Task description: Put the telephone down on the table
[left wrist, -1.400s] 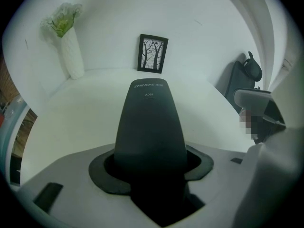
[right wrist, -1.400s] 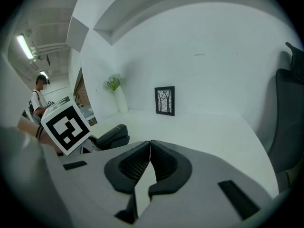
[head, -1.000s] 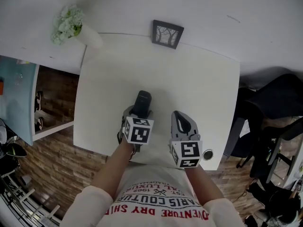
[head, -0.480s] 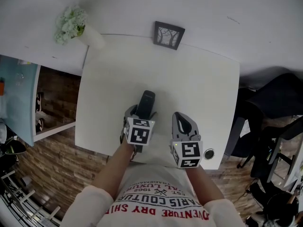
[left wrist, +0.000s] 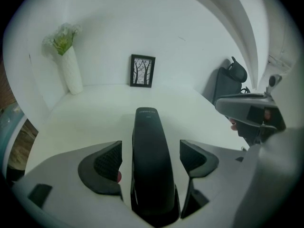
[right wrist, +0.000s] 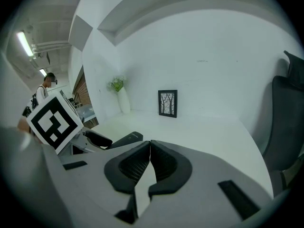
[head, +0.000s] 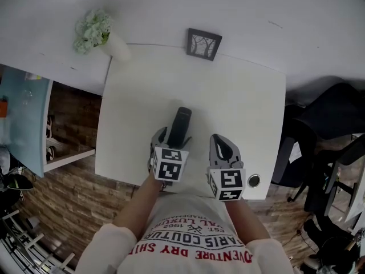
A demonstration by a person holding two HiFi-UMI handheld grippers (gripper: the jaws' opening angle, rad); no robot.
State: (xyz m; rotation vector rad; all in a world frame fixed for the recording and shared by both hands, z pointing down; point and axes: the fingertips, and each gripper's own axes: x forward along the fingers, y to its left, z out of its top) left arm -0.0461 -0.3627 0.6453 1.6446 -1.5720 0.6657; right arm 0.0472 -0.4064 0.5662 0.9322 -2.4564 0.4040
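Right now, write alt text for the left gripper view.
A black telephone lies on the white table between the jaws of the left claw, which have just been opening and stand clear of it. Beyond stand a framed picture and a white vase of flowers.

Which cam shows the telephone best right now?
Left gripper view: the telephone fills the centre, sitting between the left tongs, which have just been opening, pads clear of it. Head view shows it small, its near end hidden by the tongs. Right gripper view catches only its tip.
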